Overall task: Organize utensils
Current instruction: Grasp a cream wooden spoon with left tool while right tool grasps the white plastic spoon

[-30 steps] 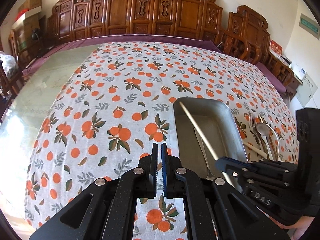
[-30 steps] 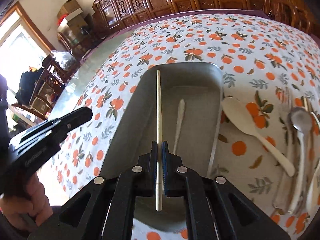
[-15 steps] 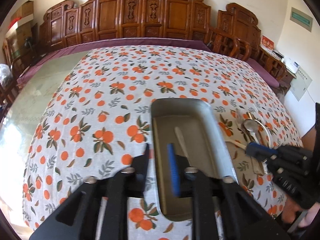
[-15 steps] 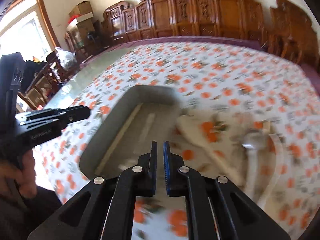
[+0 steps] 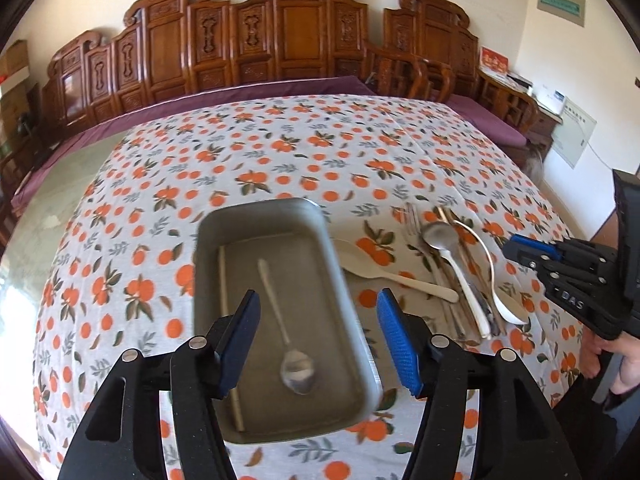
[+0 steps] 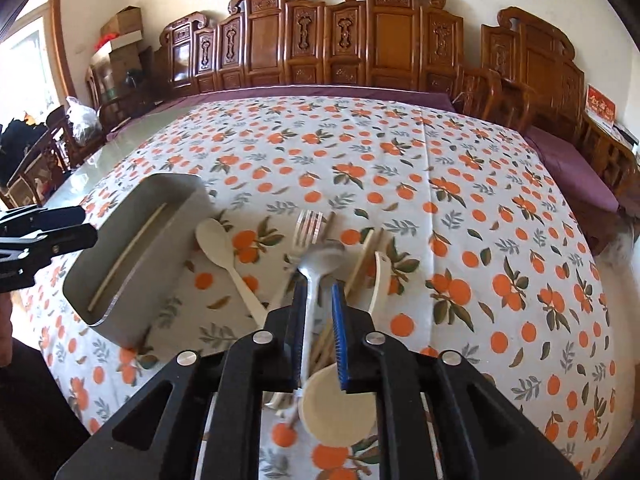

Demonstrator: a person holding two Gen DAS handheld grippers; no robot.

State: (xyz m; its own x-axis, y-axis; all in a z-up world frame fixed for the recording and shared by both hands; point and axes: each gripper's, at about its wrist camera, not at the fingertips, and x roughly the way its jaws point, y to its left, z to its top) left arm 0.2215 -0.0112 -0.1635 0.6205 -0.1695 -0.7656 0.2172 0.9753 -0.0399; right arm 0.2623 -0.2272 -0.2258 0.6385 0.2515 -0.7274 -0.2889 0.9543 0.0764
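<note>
A grey metal tray [image 5: 260,206] sits on the orange-print cloth, holding a pale chopstick [image 5: 226,300] along its left wall and a metal spoon [image 5: 280,320]. My left gripper [image 5: 318,296] hovers over the tray, its jaws opening with nothing between them. To the tray's right lie a cream spoon [image 5: 384,274], a fork [image 5: 414,232], a second metal spoon [image 5: 448,248] and a cream ladle [image 5: 508,308]. My right gripper [image 6: 317,284] hangs over this pile, jaws opening by a narrow gap. The metal spoon's [image 6: 320,260] handle shows below the gap, and the pads are not pressing it.
Brown chopsticks [image 6: 364,256] lie in the pile beside the fork [image 6: 306,224]. Carved wooden chairs [image 6: 360,40] line the table's far side. Bare glass tabletop [image 5: 32,220] shows to the left of the cloth. A person's hand [image 5: 624,356] holds the right gripper.
The right gripper let go of the chopstick, which now lies in the tray, and swung right over the utensil pile. The left gripper went from shut to open and moved right over the tray.
</note>
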